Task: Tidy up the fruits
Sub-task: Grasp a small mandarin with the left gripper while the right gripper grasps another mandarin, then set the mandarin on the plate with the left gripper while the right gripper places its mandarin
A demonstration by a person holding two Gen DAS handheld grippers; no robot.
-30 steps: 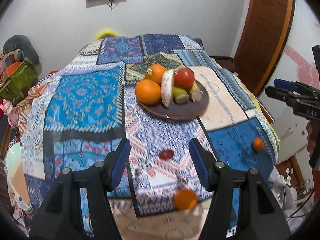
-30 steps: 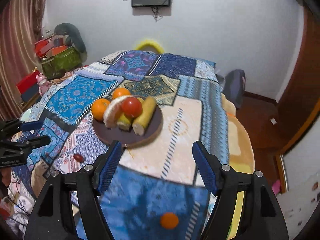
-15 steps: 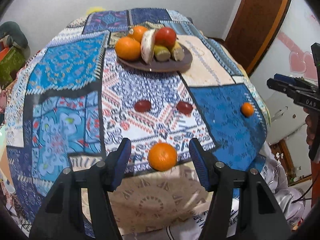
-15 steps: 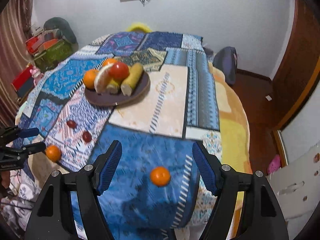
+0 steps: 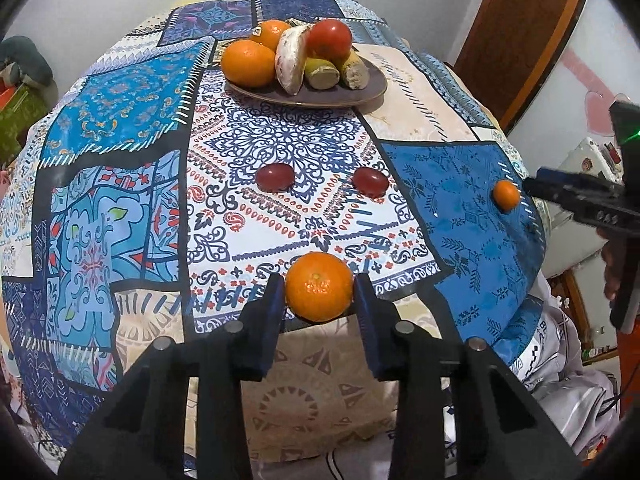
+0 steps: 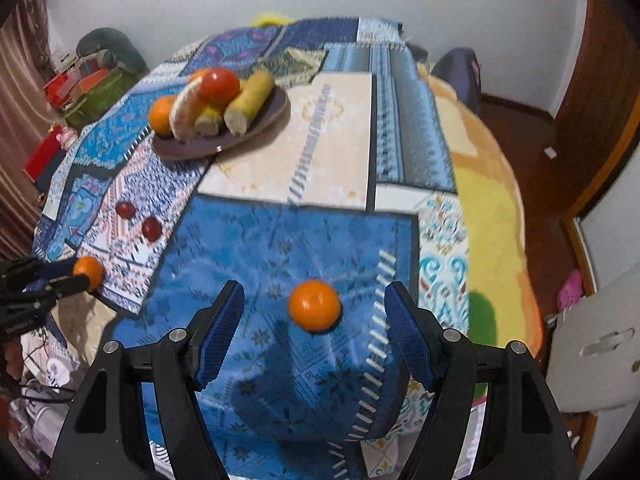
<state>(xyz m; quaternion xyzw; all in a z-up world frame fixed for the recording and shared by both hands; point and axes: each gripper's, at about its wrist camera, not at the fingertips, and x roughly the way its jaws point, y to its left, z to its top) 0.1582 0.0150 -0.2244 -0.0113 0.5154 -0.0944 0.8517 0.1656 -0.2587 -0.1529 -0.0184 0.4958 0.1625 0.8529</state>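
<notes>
A brown plate [image 5: 360, 92] at the far side holds oranges, a red tomato, and banana-like pieces; it also shows in the right wrist view [image 6: 276, 114]. My left gripper [image 5: 319, 288] is shut on a mandarin [image 5: 319, 286] at the near table edge, also seen in the right wrist view [image 6: 89, 271]. A second mandarin [image 6: 315, 306] lies on the blue cloth patch between the open fingers of my right gripper [image 6: 315, 316], not touched; it also shows in the left wrist view [image 5: 506, 196]. Two dark red fruits [image 5: 275, 177] [image 5: 371, 180] lie mid-table.
The table carries a patchwork cloth [image 5: 120, 120] that hangs over its rounded edges. A brown door [image 5: 520, 40] stands at the right. Bags and boxes [image 6: 92, 80] sit on the floor at the left. A dark chair [image 6: 460, 76] stands behind the table.
My left gripper moved forward and closed on the near mandarin. My right gripper moved down and forward, so the second mandarin now sits between its open fingers.
</notes>
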